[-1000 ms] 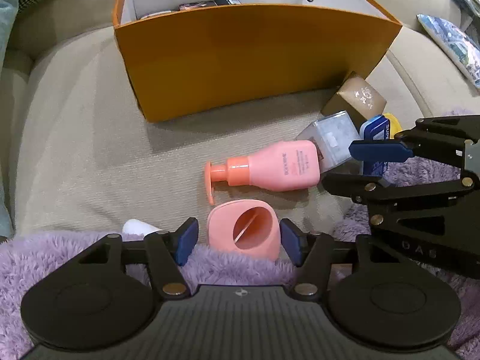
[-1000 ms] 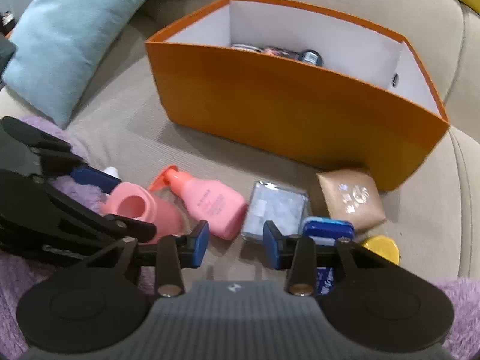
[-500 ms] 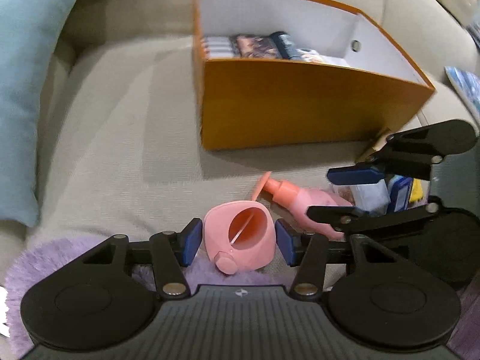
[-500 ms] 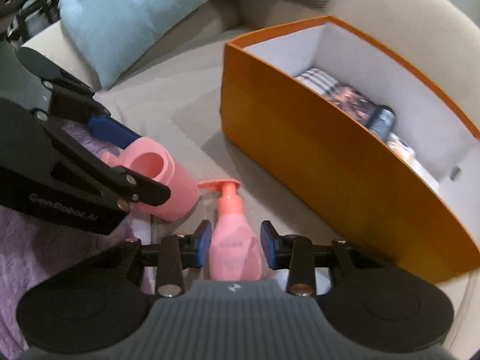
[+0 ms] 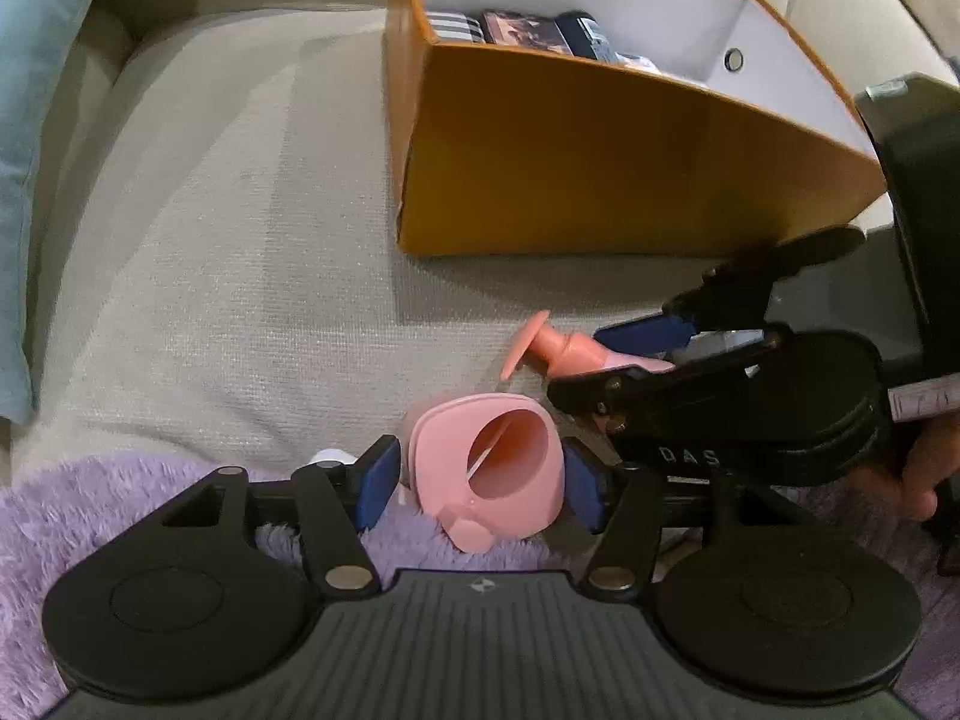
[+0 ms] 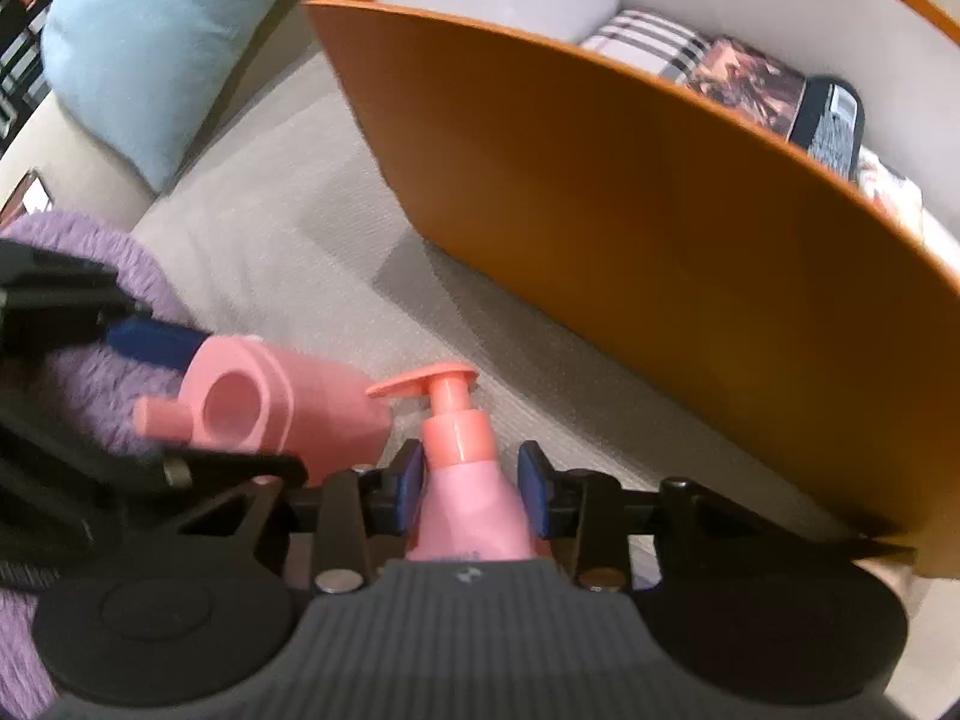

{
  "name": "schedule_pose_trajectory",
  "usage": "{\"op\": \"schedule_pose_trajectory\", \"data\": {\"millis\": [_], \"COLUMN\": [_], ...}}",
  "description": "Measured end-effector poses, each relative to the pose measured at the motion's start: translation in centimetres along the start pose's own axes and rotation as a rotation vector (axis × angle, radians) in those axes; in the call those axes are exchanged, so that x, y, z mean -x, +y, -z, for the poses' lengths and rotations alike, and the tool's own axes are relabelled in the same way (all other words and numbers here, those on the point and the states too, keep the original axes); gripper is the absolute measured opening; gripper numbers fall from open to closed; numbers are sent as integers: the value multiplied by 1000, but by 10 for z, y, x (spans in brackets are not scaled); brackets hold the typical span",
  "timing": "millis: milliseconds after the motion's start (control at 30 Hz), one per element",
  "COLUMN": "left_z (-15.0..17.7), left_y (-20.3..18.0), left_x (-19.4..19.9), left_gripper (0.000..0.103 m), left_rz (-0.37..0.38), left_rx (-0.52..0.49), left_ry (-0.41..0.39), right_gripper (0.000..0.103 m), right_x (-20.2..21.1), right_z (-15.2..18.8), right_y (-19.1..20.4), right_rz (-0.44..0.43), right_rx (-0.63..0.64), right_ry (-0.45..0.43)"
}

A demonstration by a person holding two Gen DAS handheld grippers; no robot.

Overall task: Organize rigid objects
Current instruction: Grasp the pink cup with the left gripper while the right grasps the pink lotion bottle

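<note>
Both pink items lie on the sofa cushion (image 5: 228,276) near the orange box (image 5: 600,180). The left tool (image 5: 480,474) is opening, straddling the pink cup (image 5: 489,468). The right tool (image 6: 471,489), half-narrowed, brackets the pump bottle (image 6: 465,498) below its neck for lifting.

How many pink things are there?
2: a pink cup between the left hand-held gripper's opening jaws, and a pink pump bottle between the right one's. Others may be hidden.

The right tool (image 6: 471,495) has come over the pink pump bottle (image 6: 465,480), now straddling it.
</note>
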State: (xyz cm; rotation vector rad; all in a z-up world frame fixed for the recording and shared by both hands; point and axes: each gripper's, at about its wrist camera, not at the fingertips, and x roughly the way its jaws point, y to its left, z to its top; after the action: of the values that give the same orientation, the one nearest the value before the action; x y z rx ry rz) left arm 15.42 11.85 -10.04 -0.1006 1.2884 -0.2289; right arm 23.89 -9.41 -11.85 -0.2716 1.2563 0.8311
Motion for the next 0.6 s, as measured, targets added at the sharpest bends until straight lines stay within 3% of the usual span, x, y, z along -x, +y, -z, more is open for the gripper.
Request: {"op": "schedule_pose_trajectory", "data": {"millis": [200, 400, 600], "left_z": [5, 16, 24], "left_y": [1, -4, -14], "left_x": [4, 19, 48], "left_gripper": [64, 63, 63], "left_rz": [1, -21, 3], "left_rx": [2, -5, 29], "left_ry": [-29, -106, -189], "right_gripper": [29, 27, 27], "right_x": [10, 56, 88], "right_z": [12, 55, 89], "right_y": [5, -1, 14], "right_rz": [43, 59, 108], "right_rx": [-62, -203, -195], "right_ry": [-61, -193, -293]}}
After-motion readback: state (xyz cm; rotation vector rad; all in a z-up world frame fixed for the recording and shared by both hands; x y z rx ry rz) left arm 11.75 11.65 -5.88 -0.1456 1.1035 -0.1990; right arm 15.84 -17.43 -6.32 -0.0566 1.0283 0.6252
